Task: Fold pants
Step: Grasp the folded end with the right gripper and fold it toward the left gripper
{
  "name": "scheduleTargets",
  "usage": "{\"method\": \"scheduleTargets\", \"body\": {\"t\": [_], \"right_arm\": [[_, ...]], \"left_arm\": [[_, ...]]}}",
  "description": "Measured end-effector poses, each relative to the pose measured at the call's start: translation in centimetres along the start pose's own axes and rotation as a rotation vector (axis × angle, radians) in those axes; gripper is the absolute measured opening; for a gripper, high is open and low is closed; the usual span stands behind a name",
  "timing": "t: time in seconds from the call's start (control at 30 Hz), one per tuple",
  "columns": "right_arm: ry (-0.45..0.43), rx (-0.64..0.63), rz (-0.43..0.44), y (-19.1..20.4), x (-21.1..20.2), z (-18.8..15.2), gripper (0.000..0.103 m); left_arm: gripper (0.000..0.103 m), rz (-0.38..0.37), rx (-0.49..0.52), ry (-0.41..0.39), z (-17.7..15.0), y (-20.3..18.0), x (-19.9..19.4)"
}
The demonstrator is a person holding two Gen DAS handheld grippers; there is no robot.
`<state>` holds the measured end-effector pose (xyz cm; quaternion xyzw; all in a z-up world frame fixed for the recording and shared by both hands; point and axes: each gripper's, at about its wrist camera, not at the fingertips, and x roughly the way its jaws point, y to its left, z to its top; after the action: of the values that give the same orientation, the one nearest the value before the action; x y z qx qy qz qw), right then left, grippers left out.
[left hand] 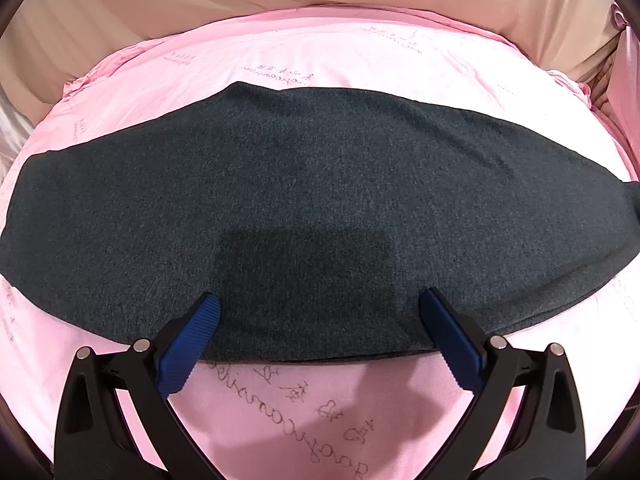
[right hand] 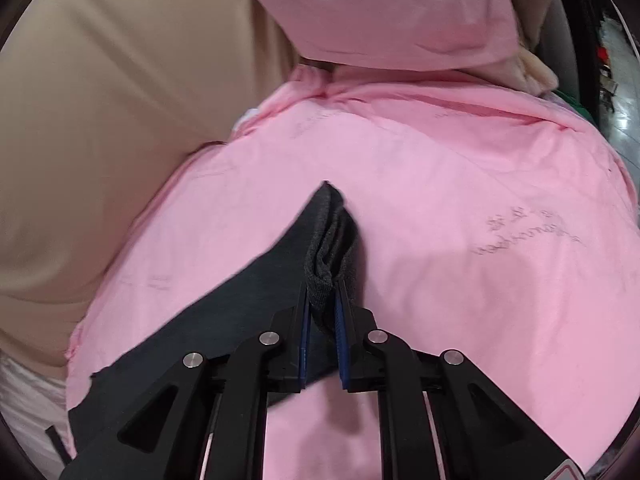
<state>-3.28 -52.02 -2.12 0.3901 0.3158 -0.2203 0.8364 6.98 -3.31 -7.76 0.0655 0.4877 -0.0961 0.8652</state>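
A pair of dark grey knit pants (left hand: 320,200) lies spread flat across a pink sheet (left hand: 280,396) printed with faint script, the cloth reaching nearly from one side of the left wrist view to the other, its near edge running just above the left gripper (left hand: 320,300). That gripper's blue-padded fingers (left hand: 192,340) stand wide apart, their tips over the near hem with nothing pinched between them. In the right wrist view, the right gripper (right hand: 322,292) has its pads pressed almost together on a bunched end of the same pants (right hand: 256,300), a layered fold of knit standing up out of the narrow gap and the rest of the dark cloth trailing down and away to the lower left over the sheet. A beige cushioned backing (right hand: 100,120) rises behind the sheet, and a pink pillow (right hand: 380,8) sits at the top of that view. The step in hand appears to be the first fold: one end of the garment is gripped and lifted, ready to be carried over the flat part. The next move likely calls for the right gripper to bring its end across and lay it edge to edge on the far end, while the left gripper either pins the near hem or closes on it to keep the lower layer from dragging
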Motion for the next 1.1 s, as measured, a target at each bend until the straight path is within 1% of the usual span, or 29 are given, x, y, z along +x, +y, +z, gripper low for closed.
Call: {"method": "scheduleTargets", "body": {"t": [0.13,0.27,0.37,0.47,0.57,0.7,0.8,0.87,0.9,0.97,1.03,1.1], "right_arm": [[-0.012,-0.126,0.145,8.2,-1.4,0.1,0.011],[0.014,-0.244,0.28,17.2,-0.9,-0.9,0.011],[0.052,-0.319,0.351,23.2,0.5,-2.5,0.011],[0.101,-0.369,0.401,27.8,2.2,-4.6,0.011],[0.155,-0.412,0.434,31.2,3.9,-7.0,0.011],[0.22,-0.459,0.446,34.3,5.7,-10.1,0.011],[0.261,-0.464,0.447,34.8,6.8,-11.8,0.011],[0.277,-0.453,0.441,34.7,7.3,-12.3,0.011],[0.28,-0.445,0.44,34.5,7.3,-12.3,0.011],[0.278,-0.428,0.445,34.5,7.2,-11.9,0.011],[0.271,-0.438,0.453,35.4,6.9,-11.9,0.011],[0.275,-0.463,0.468,36.9,6.8,-12.8,0.011]], "left_arm": [[0.098,-0.006,0.002,-0.008,-0.1,0.1,0.0],[0.098,-0.008,0.009,-0.016,-0.2,0.0,0.0],[0.098,-0.012,0.012,-0.02,-0.3,0.0,0.0],[0.098,-0.014,0.017,-0.026,-0.3,0.1,0.1],[0.098,-0.018,0.017,-0.03,-0.3,0.2,0.1],[0.098,-0.022,0.02,-0.037,-0.4,0.3,0.1],[0.098,-0.025,0.019,-0.042,-0.4,0.3,0.1],[0.098,-0.039,0.017,-0.044,-0.5,0.5,-0.1],[0.098,-0.056,0.01,-0.047,-0.6,0.7,-0.3],[0.098,-0.117,-0.028,-0.061,-0.9,2.1,-1.2],[0.098,-0.172,-0.079,-0.081,-1.2,4.0,-2.4],[0.098,-0.198,-0.136,-0.11,-1.5,6.4,-3.9]]}}
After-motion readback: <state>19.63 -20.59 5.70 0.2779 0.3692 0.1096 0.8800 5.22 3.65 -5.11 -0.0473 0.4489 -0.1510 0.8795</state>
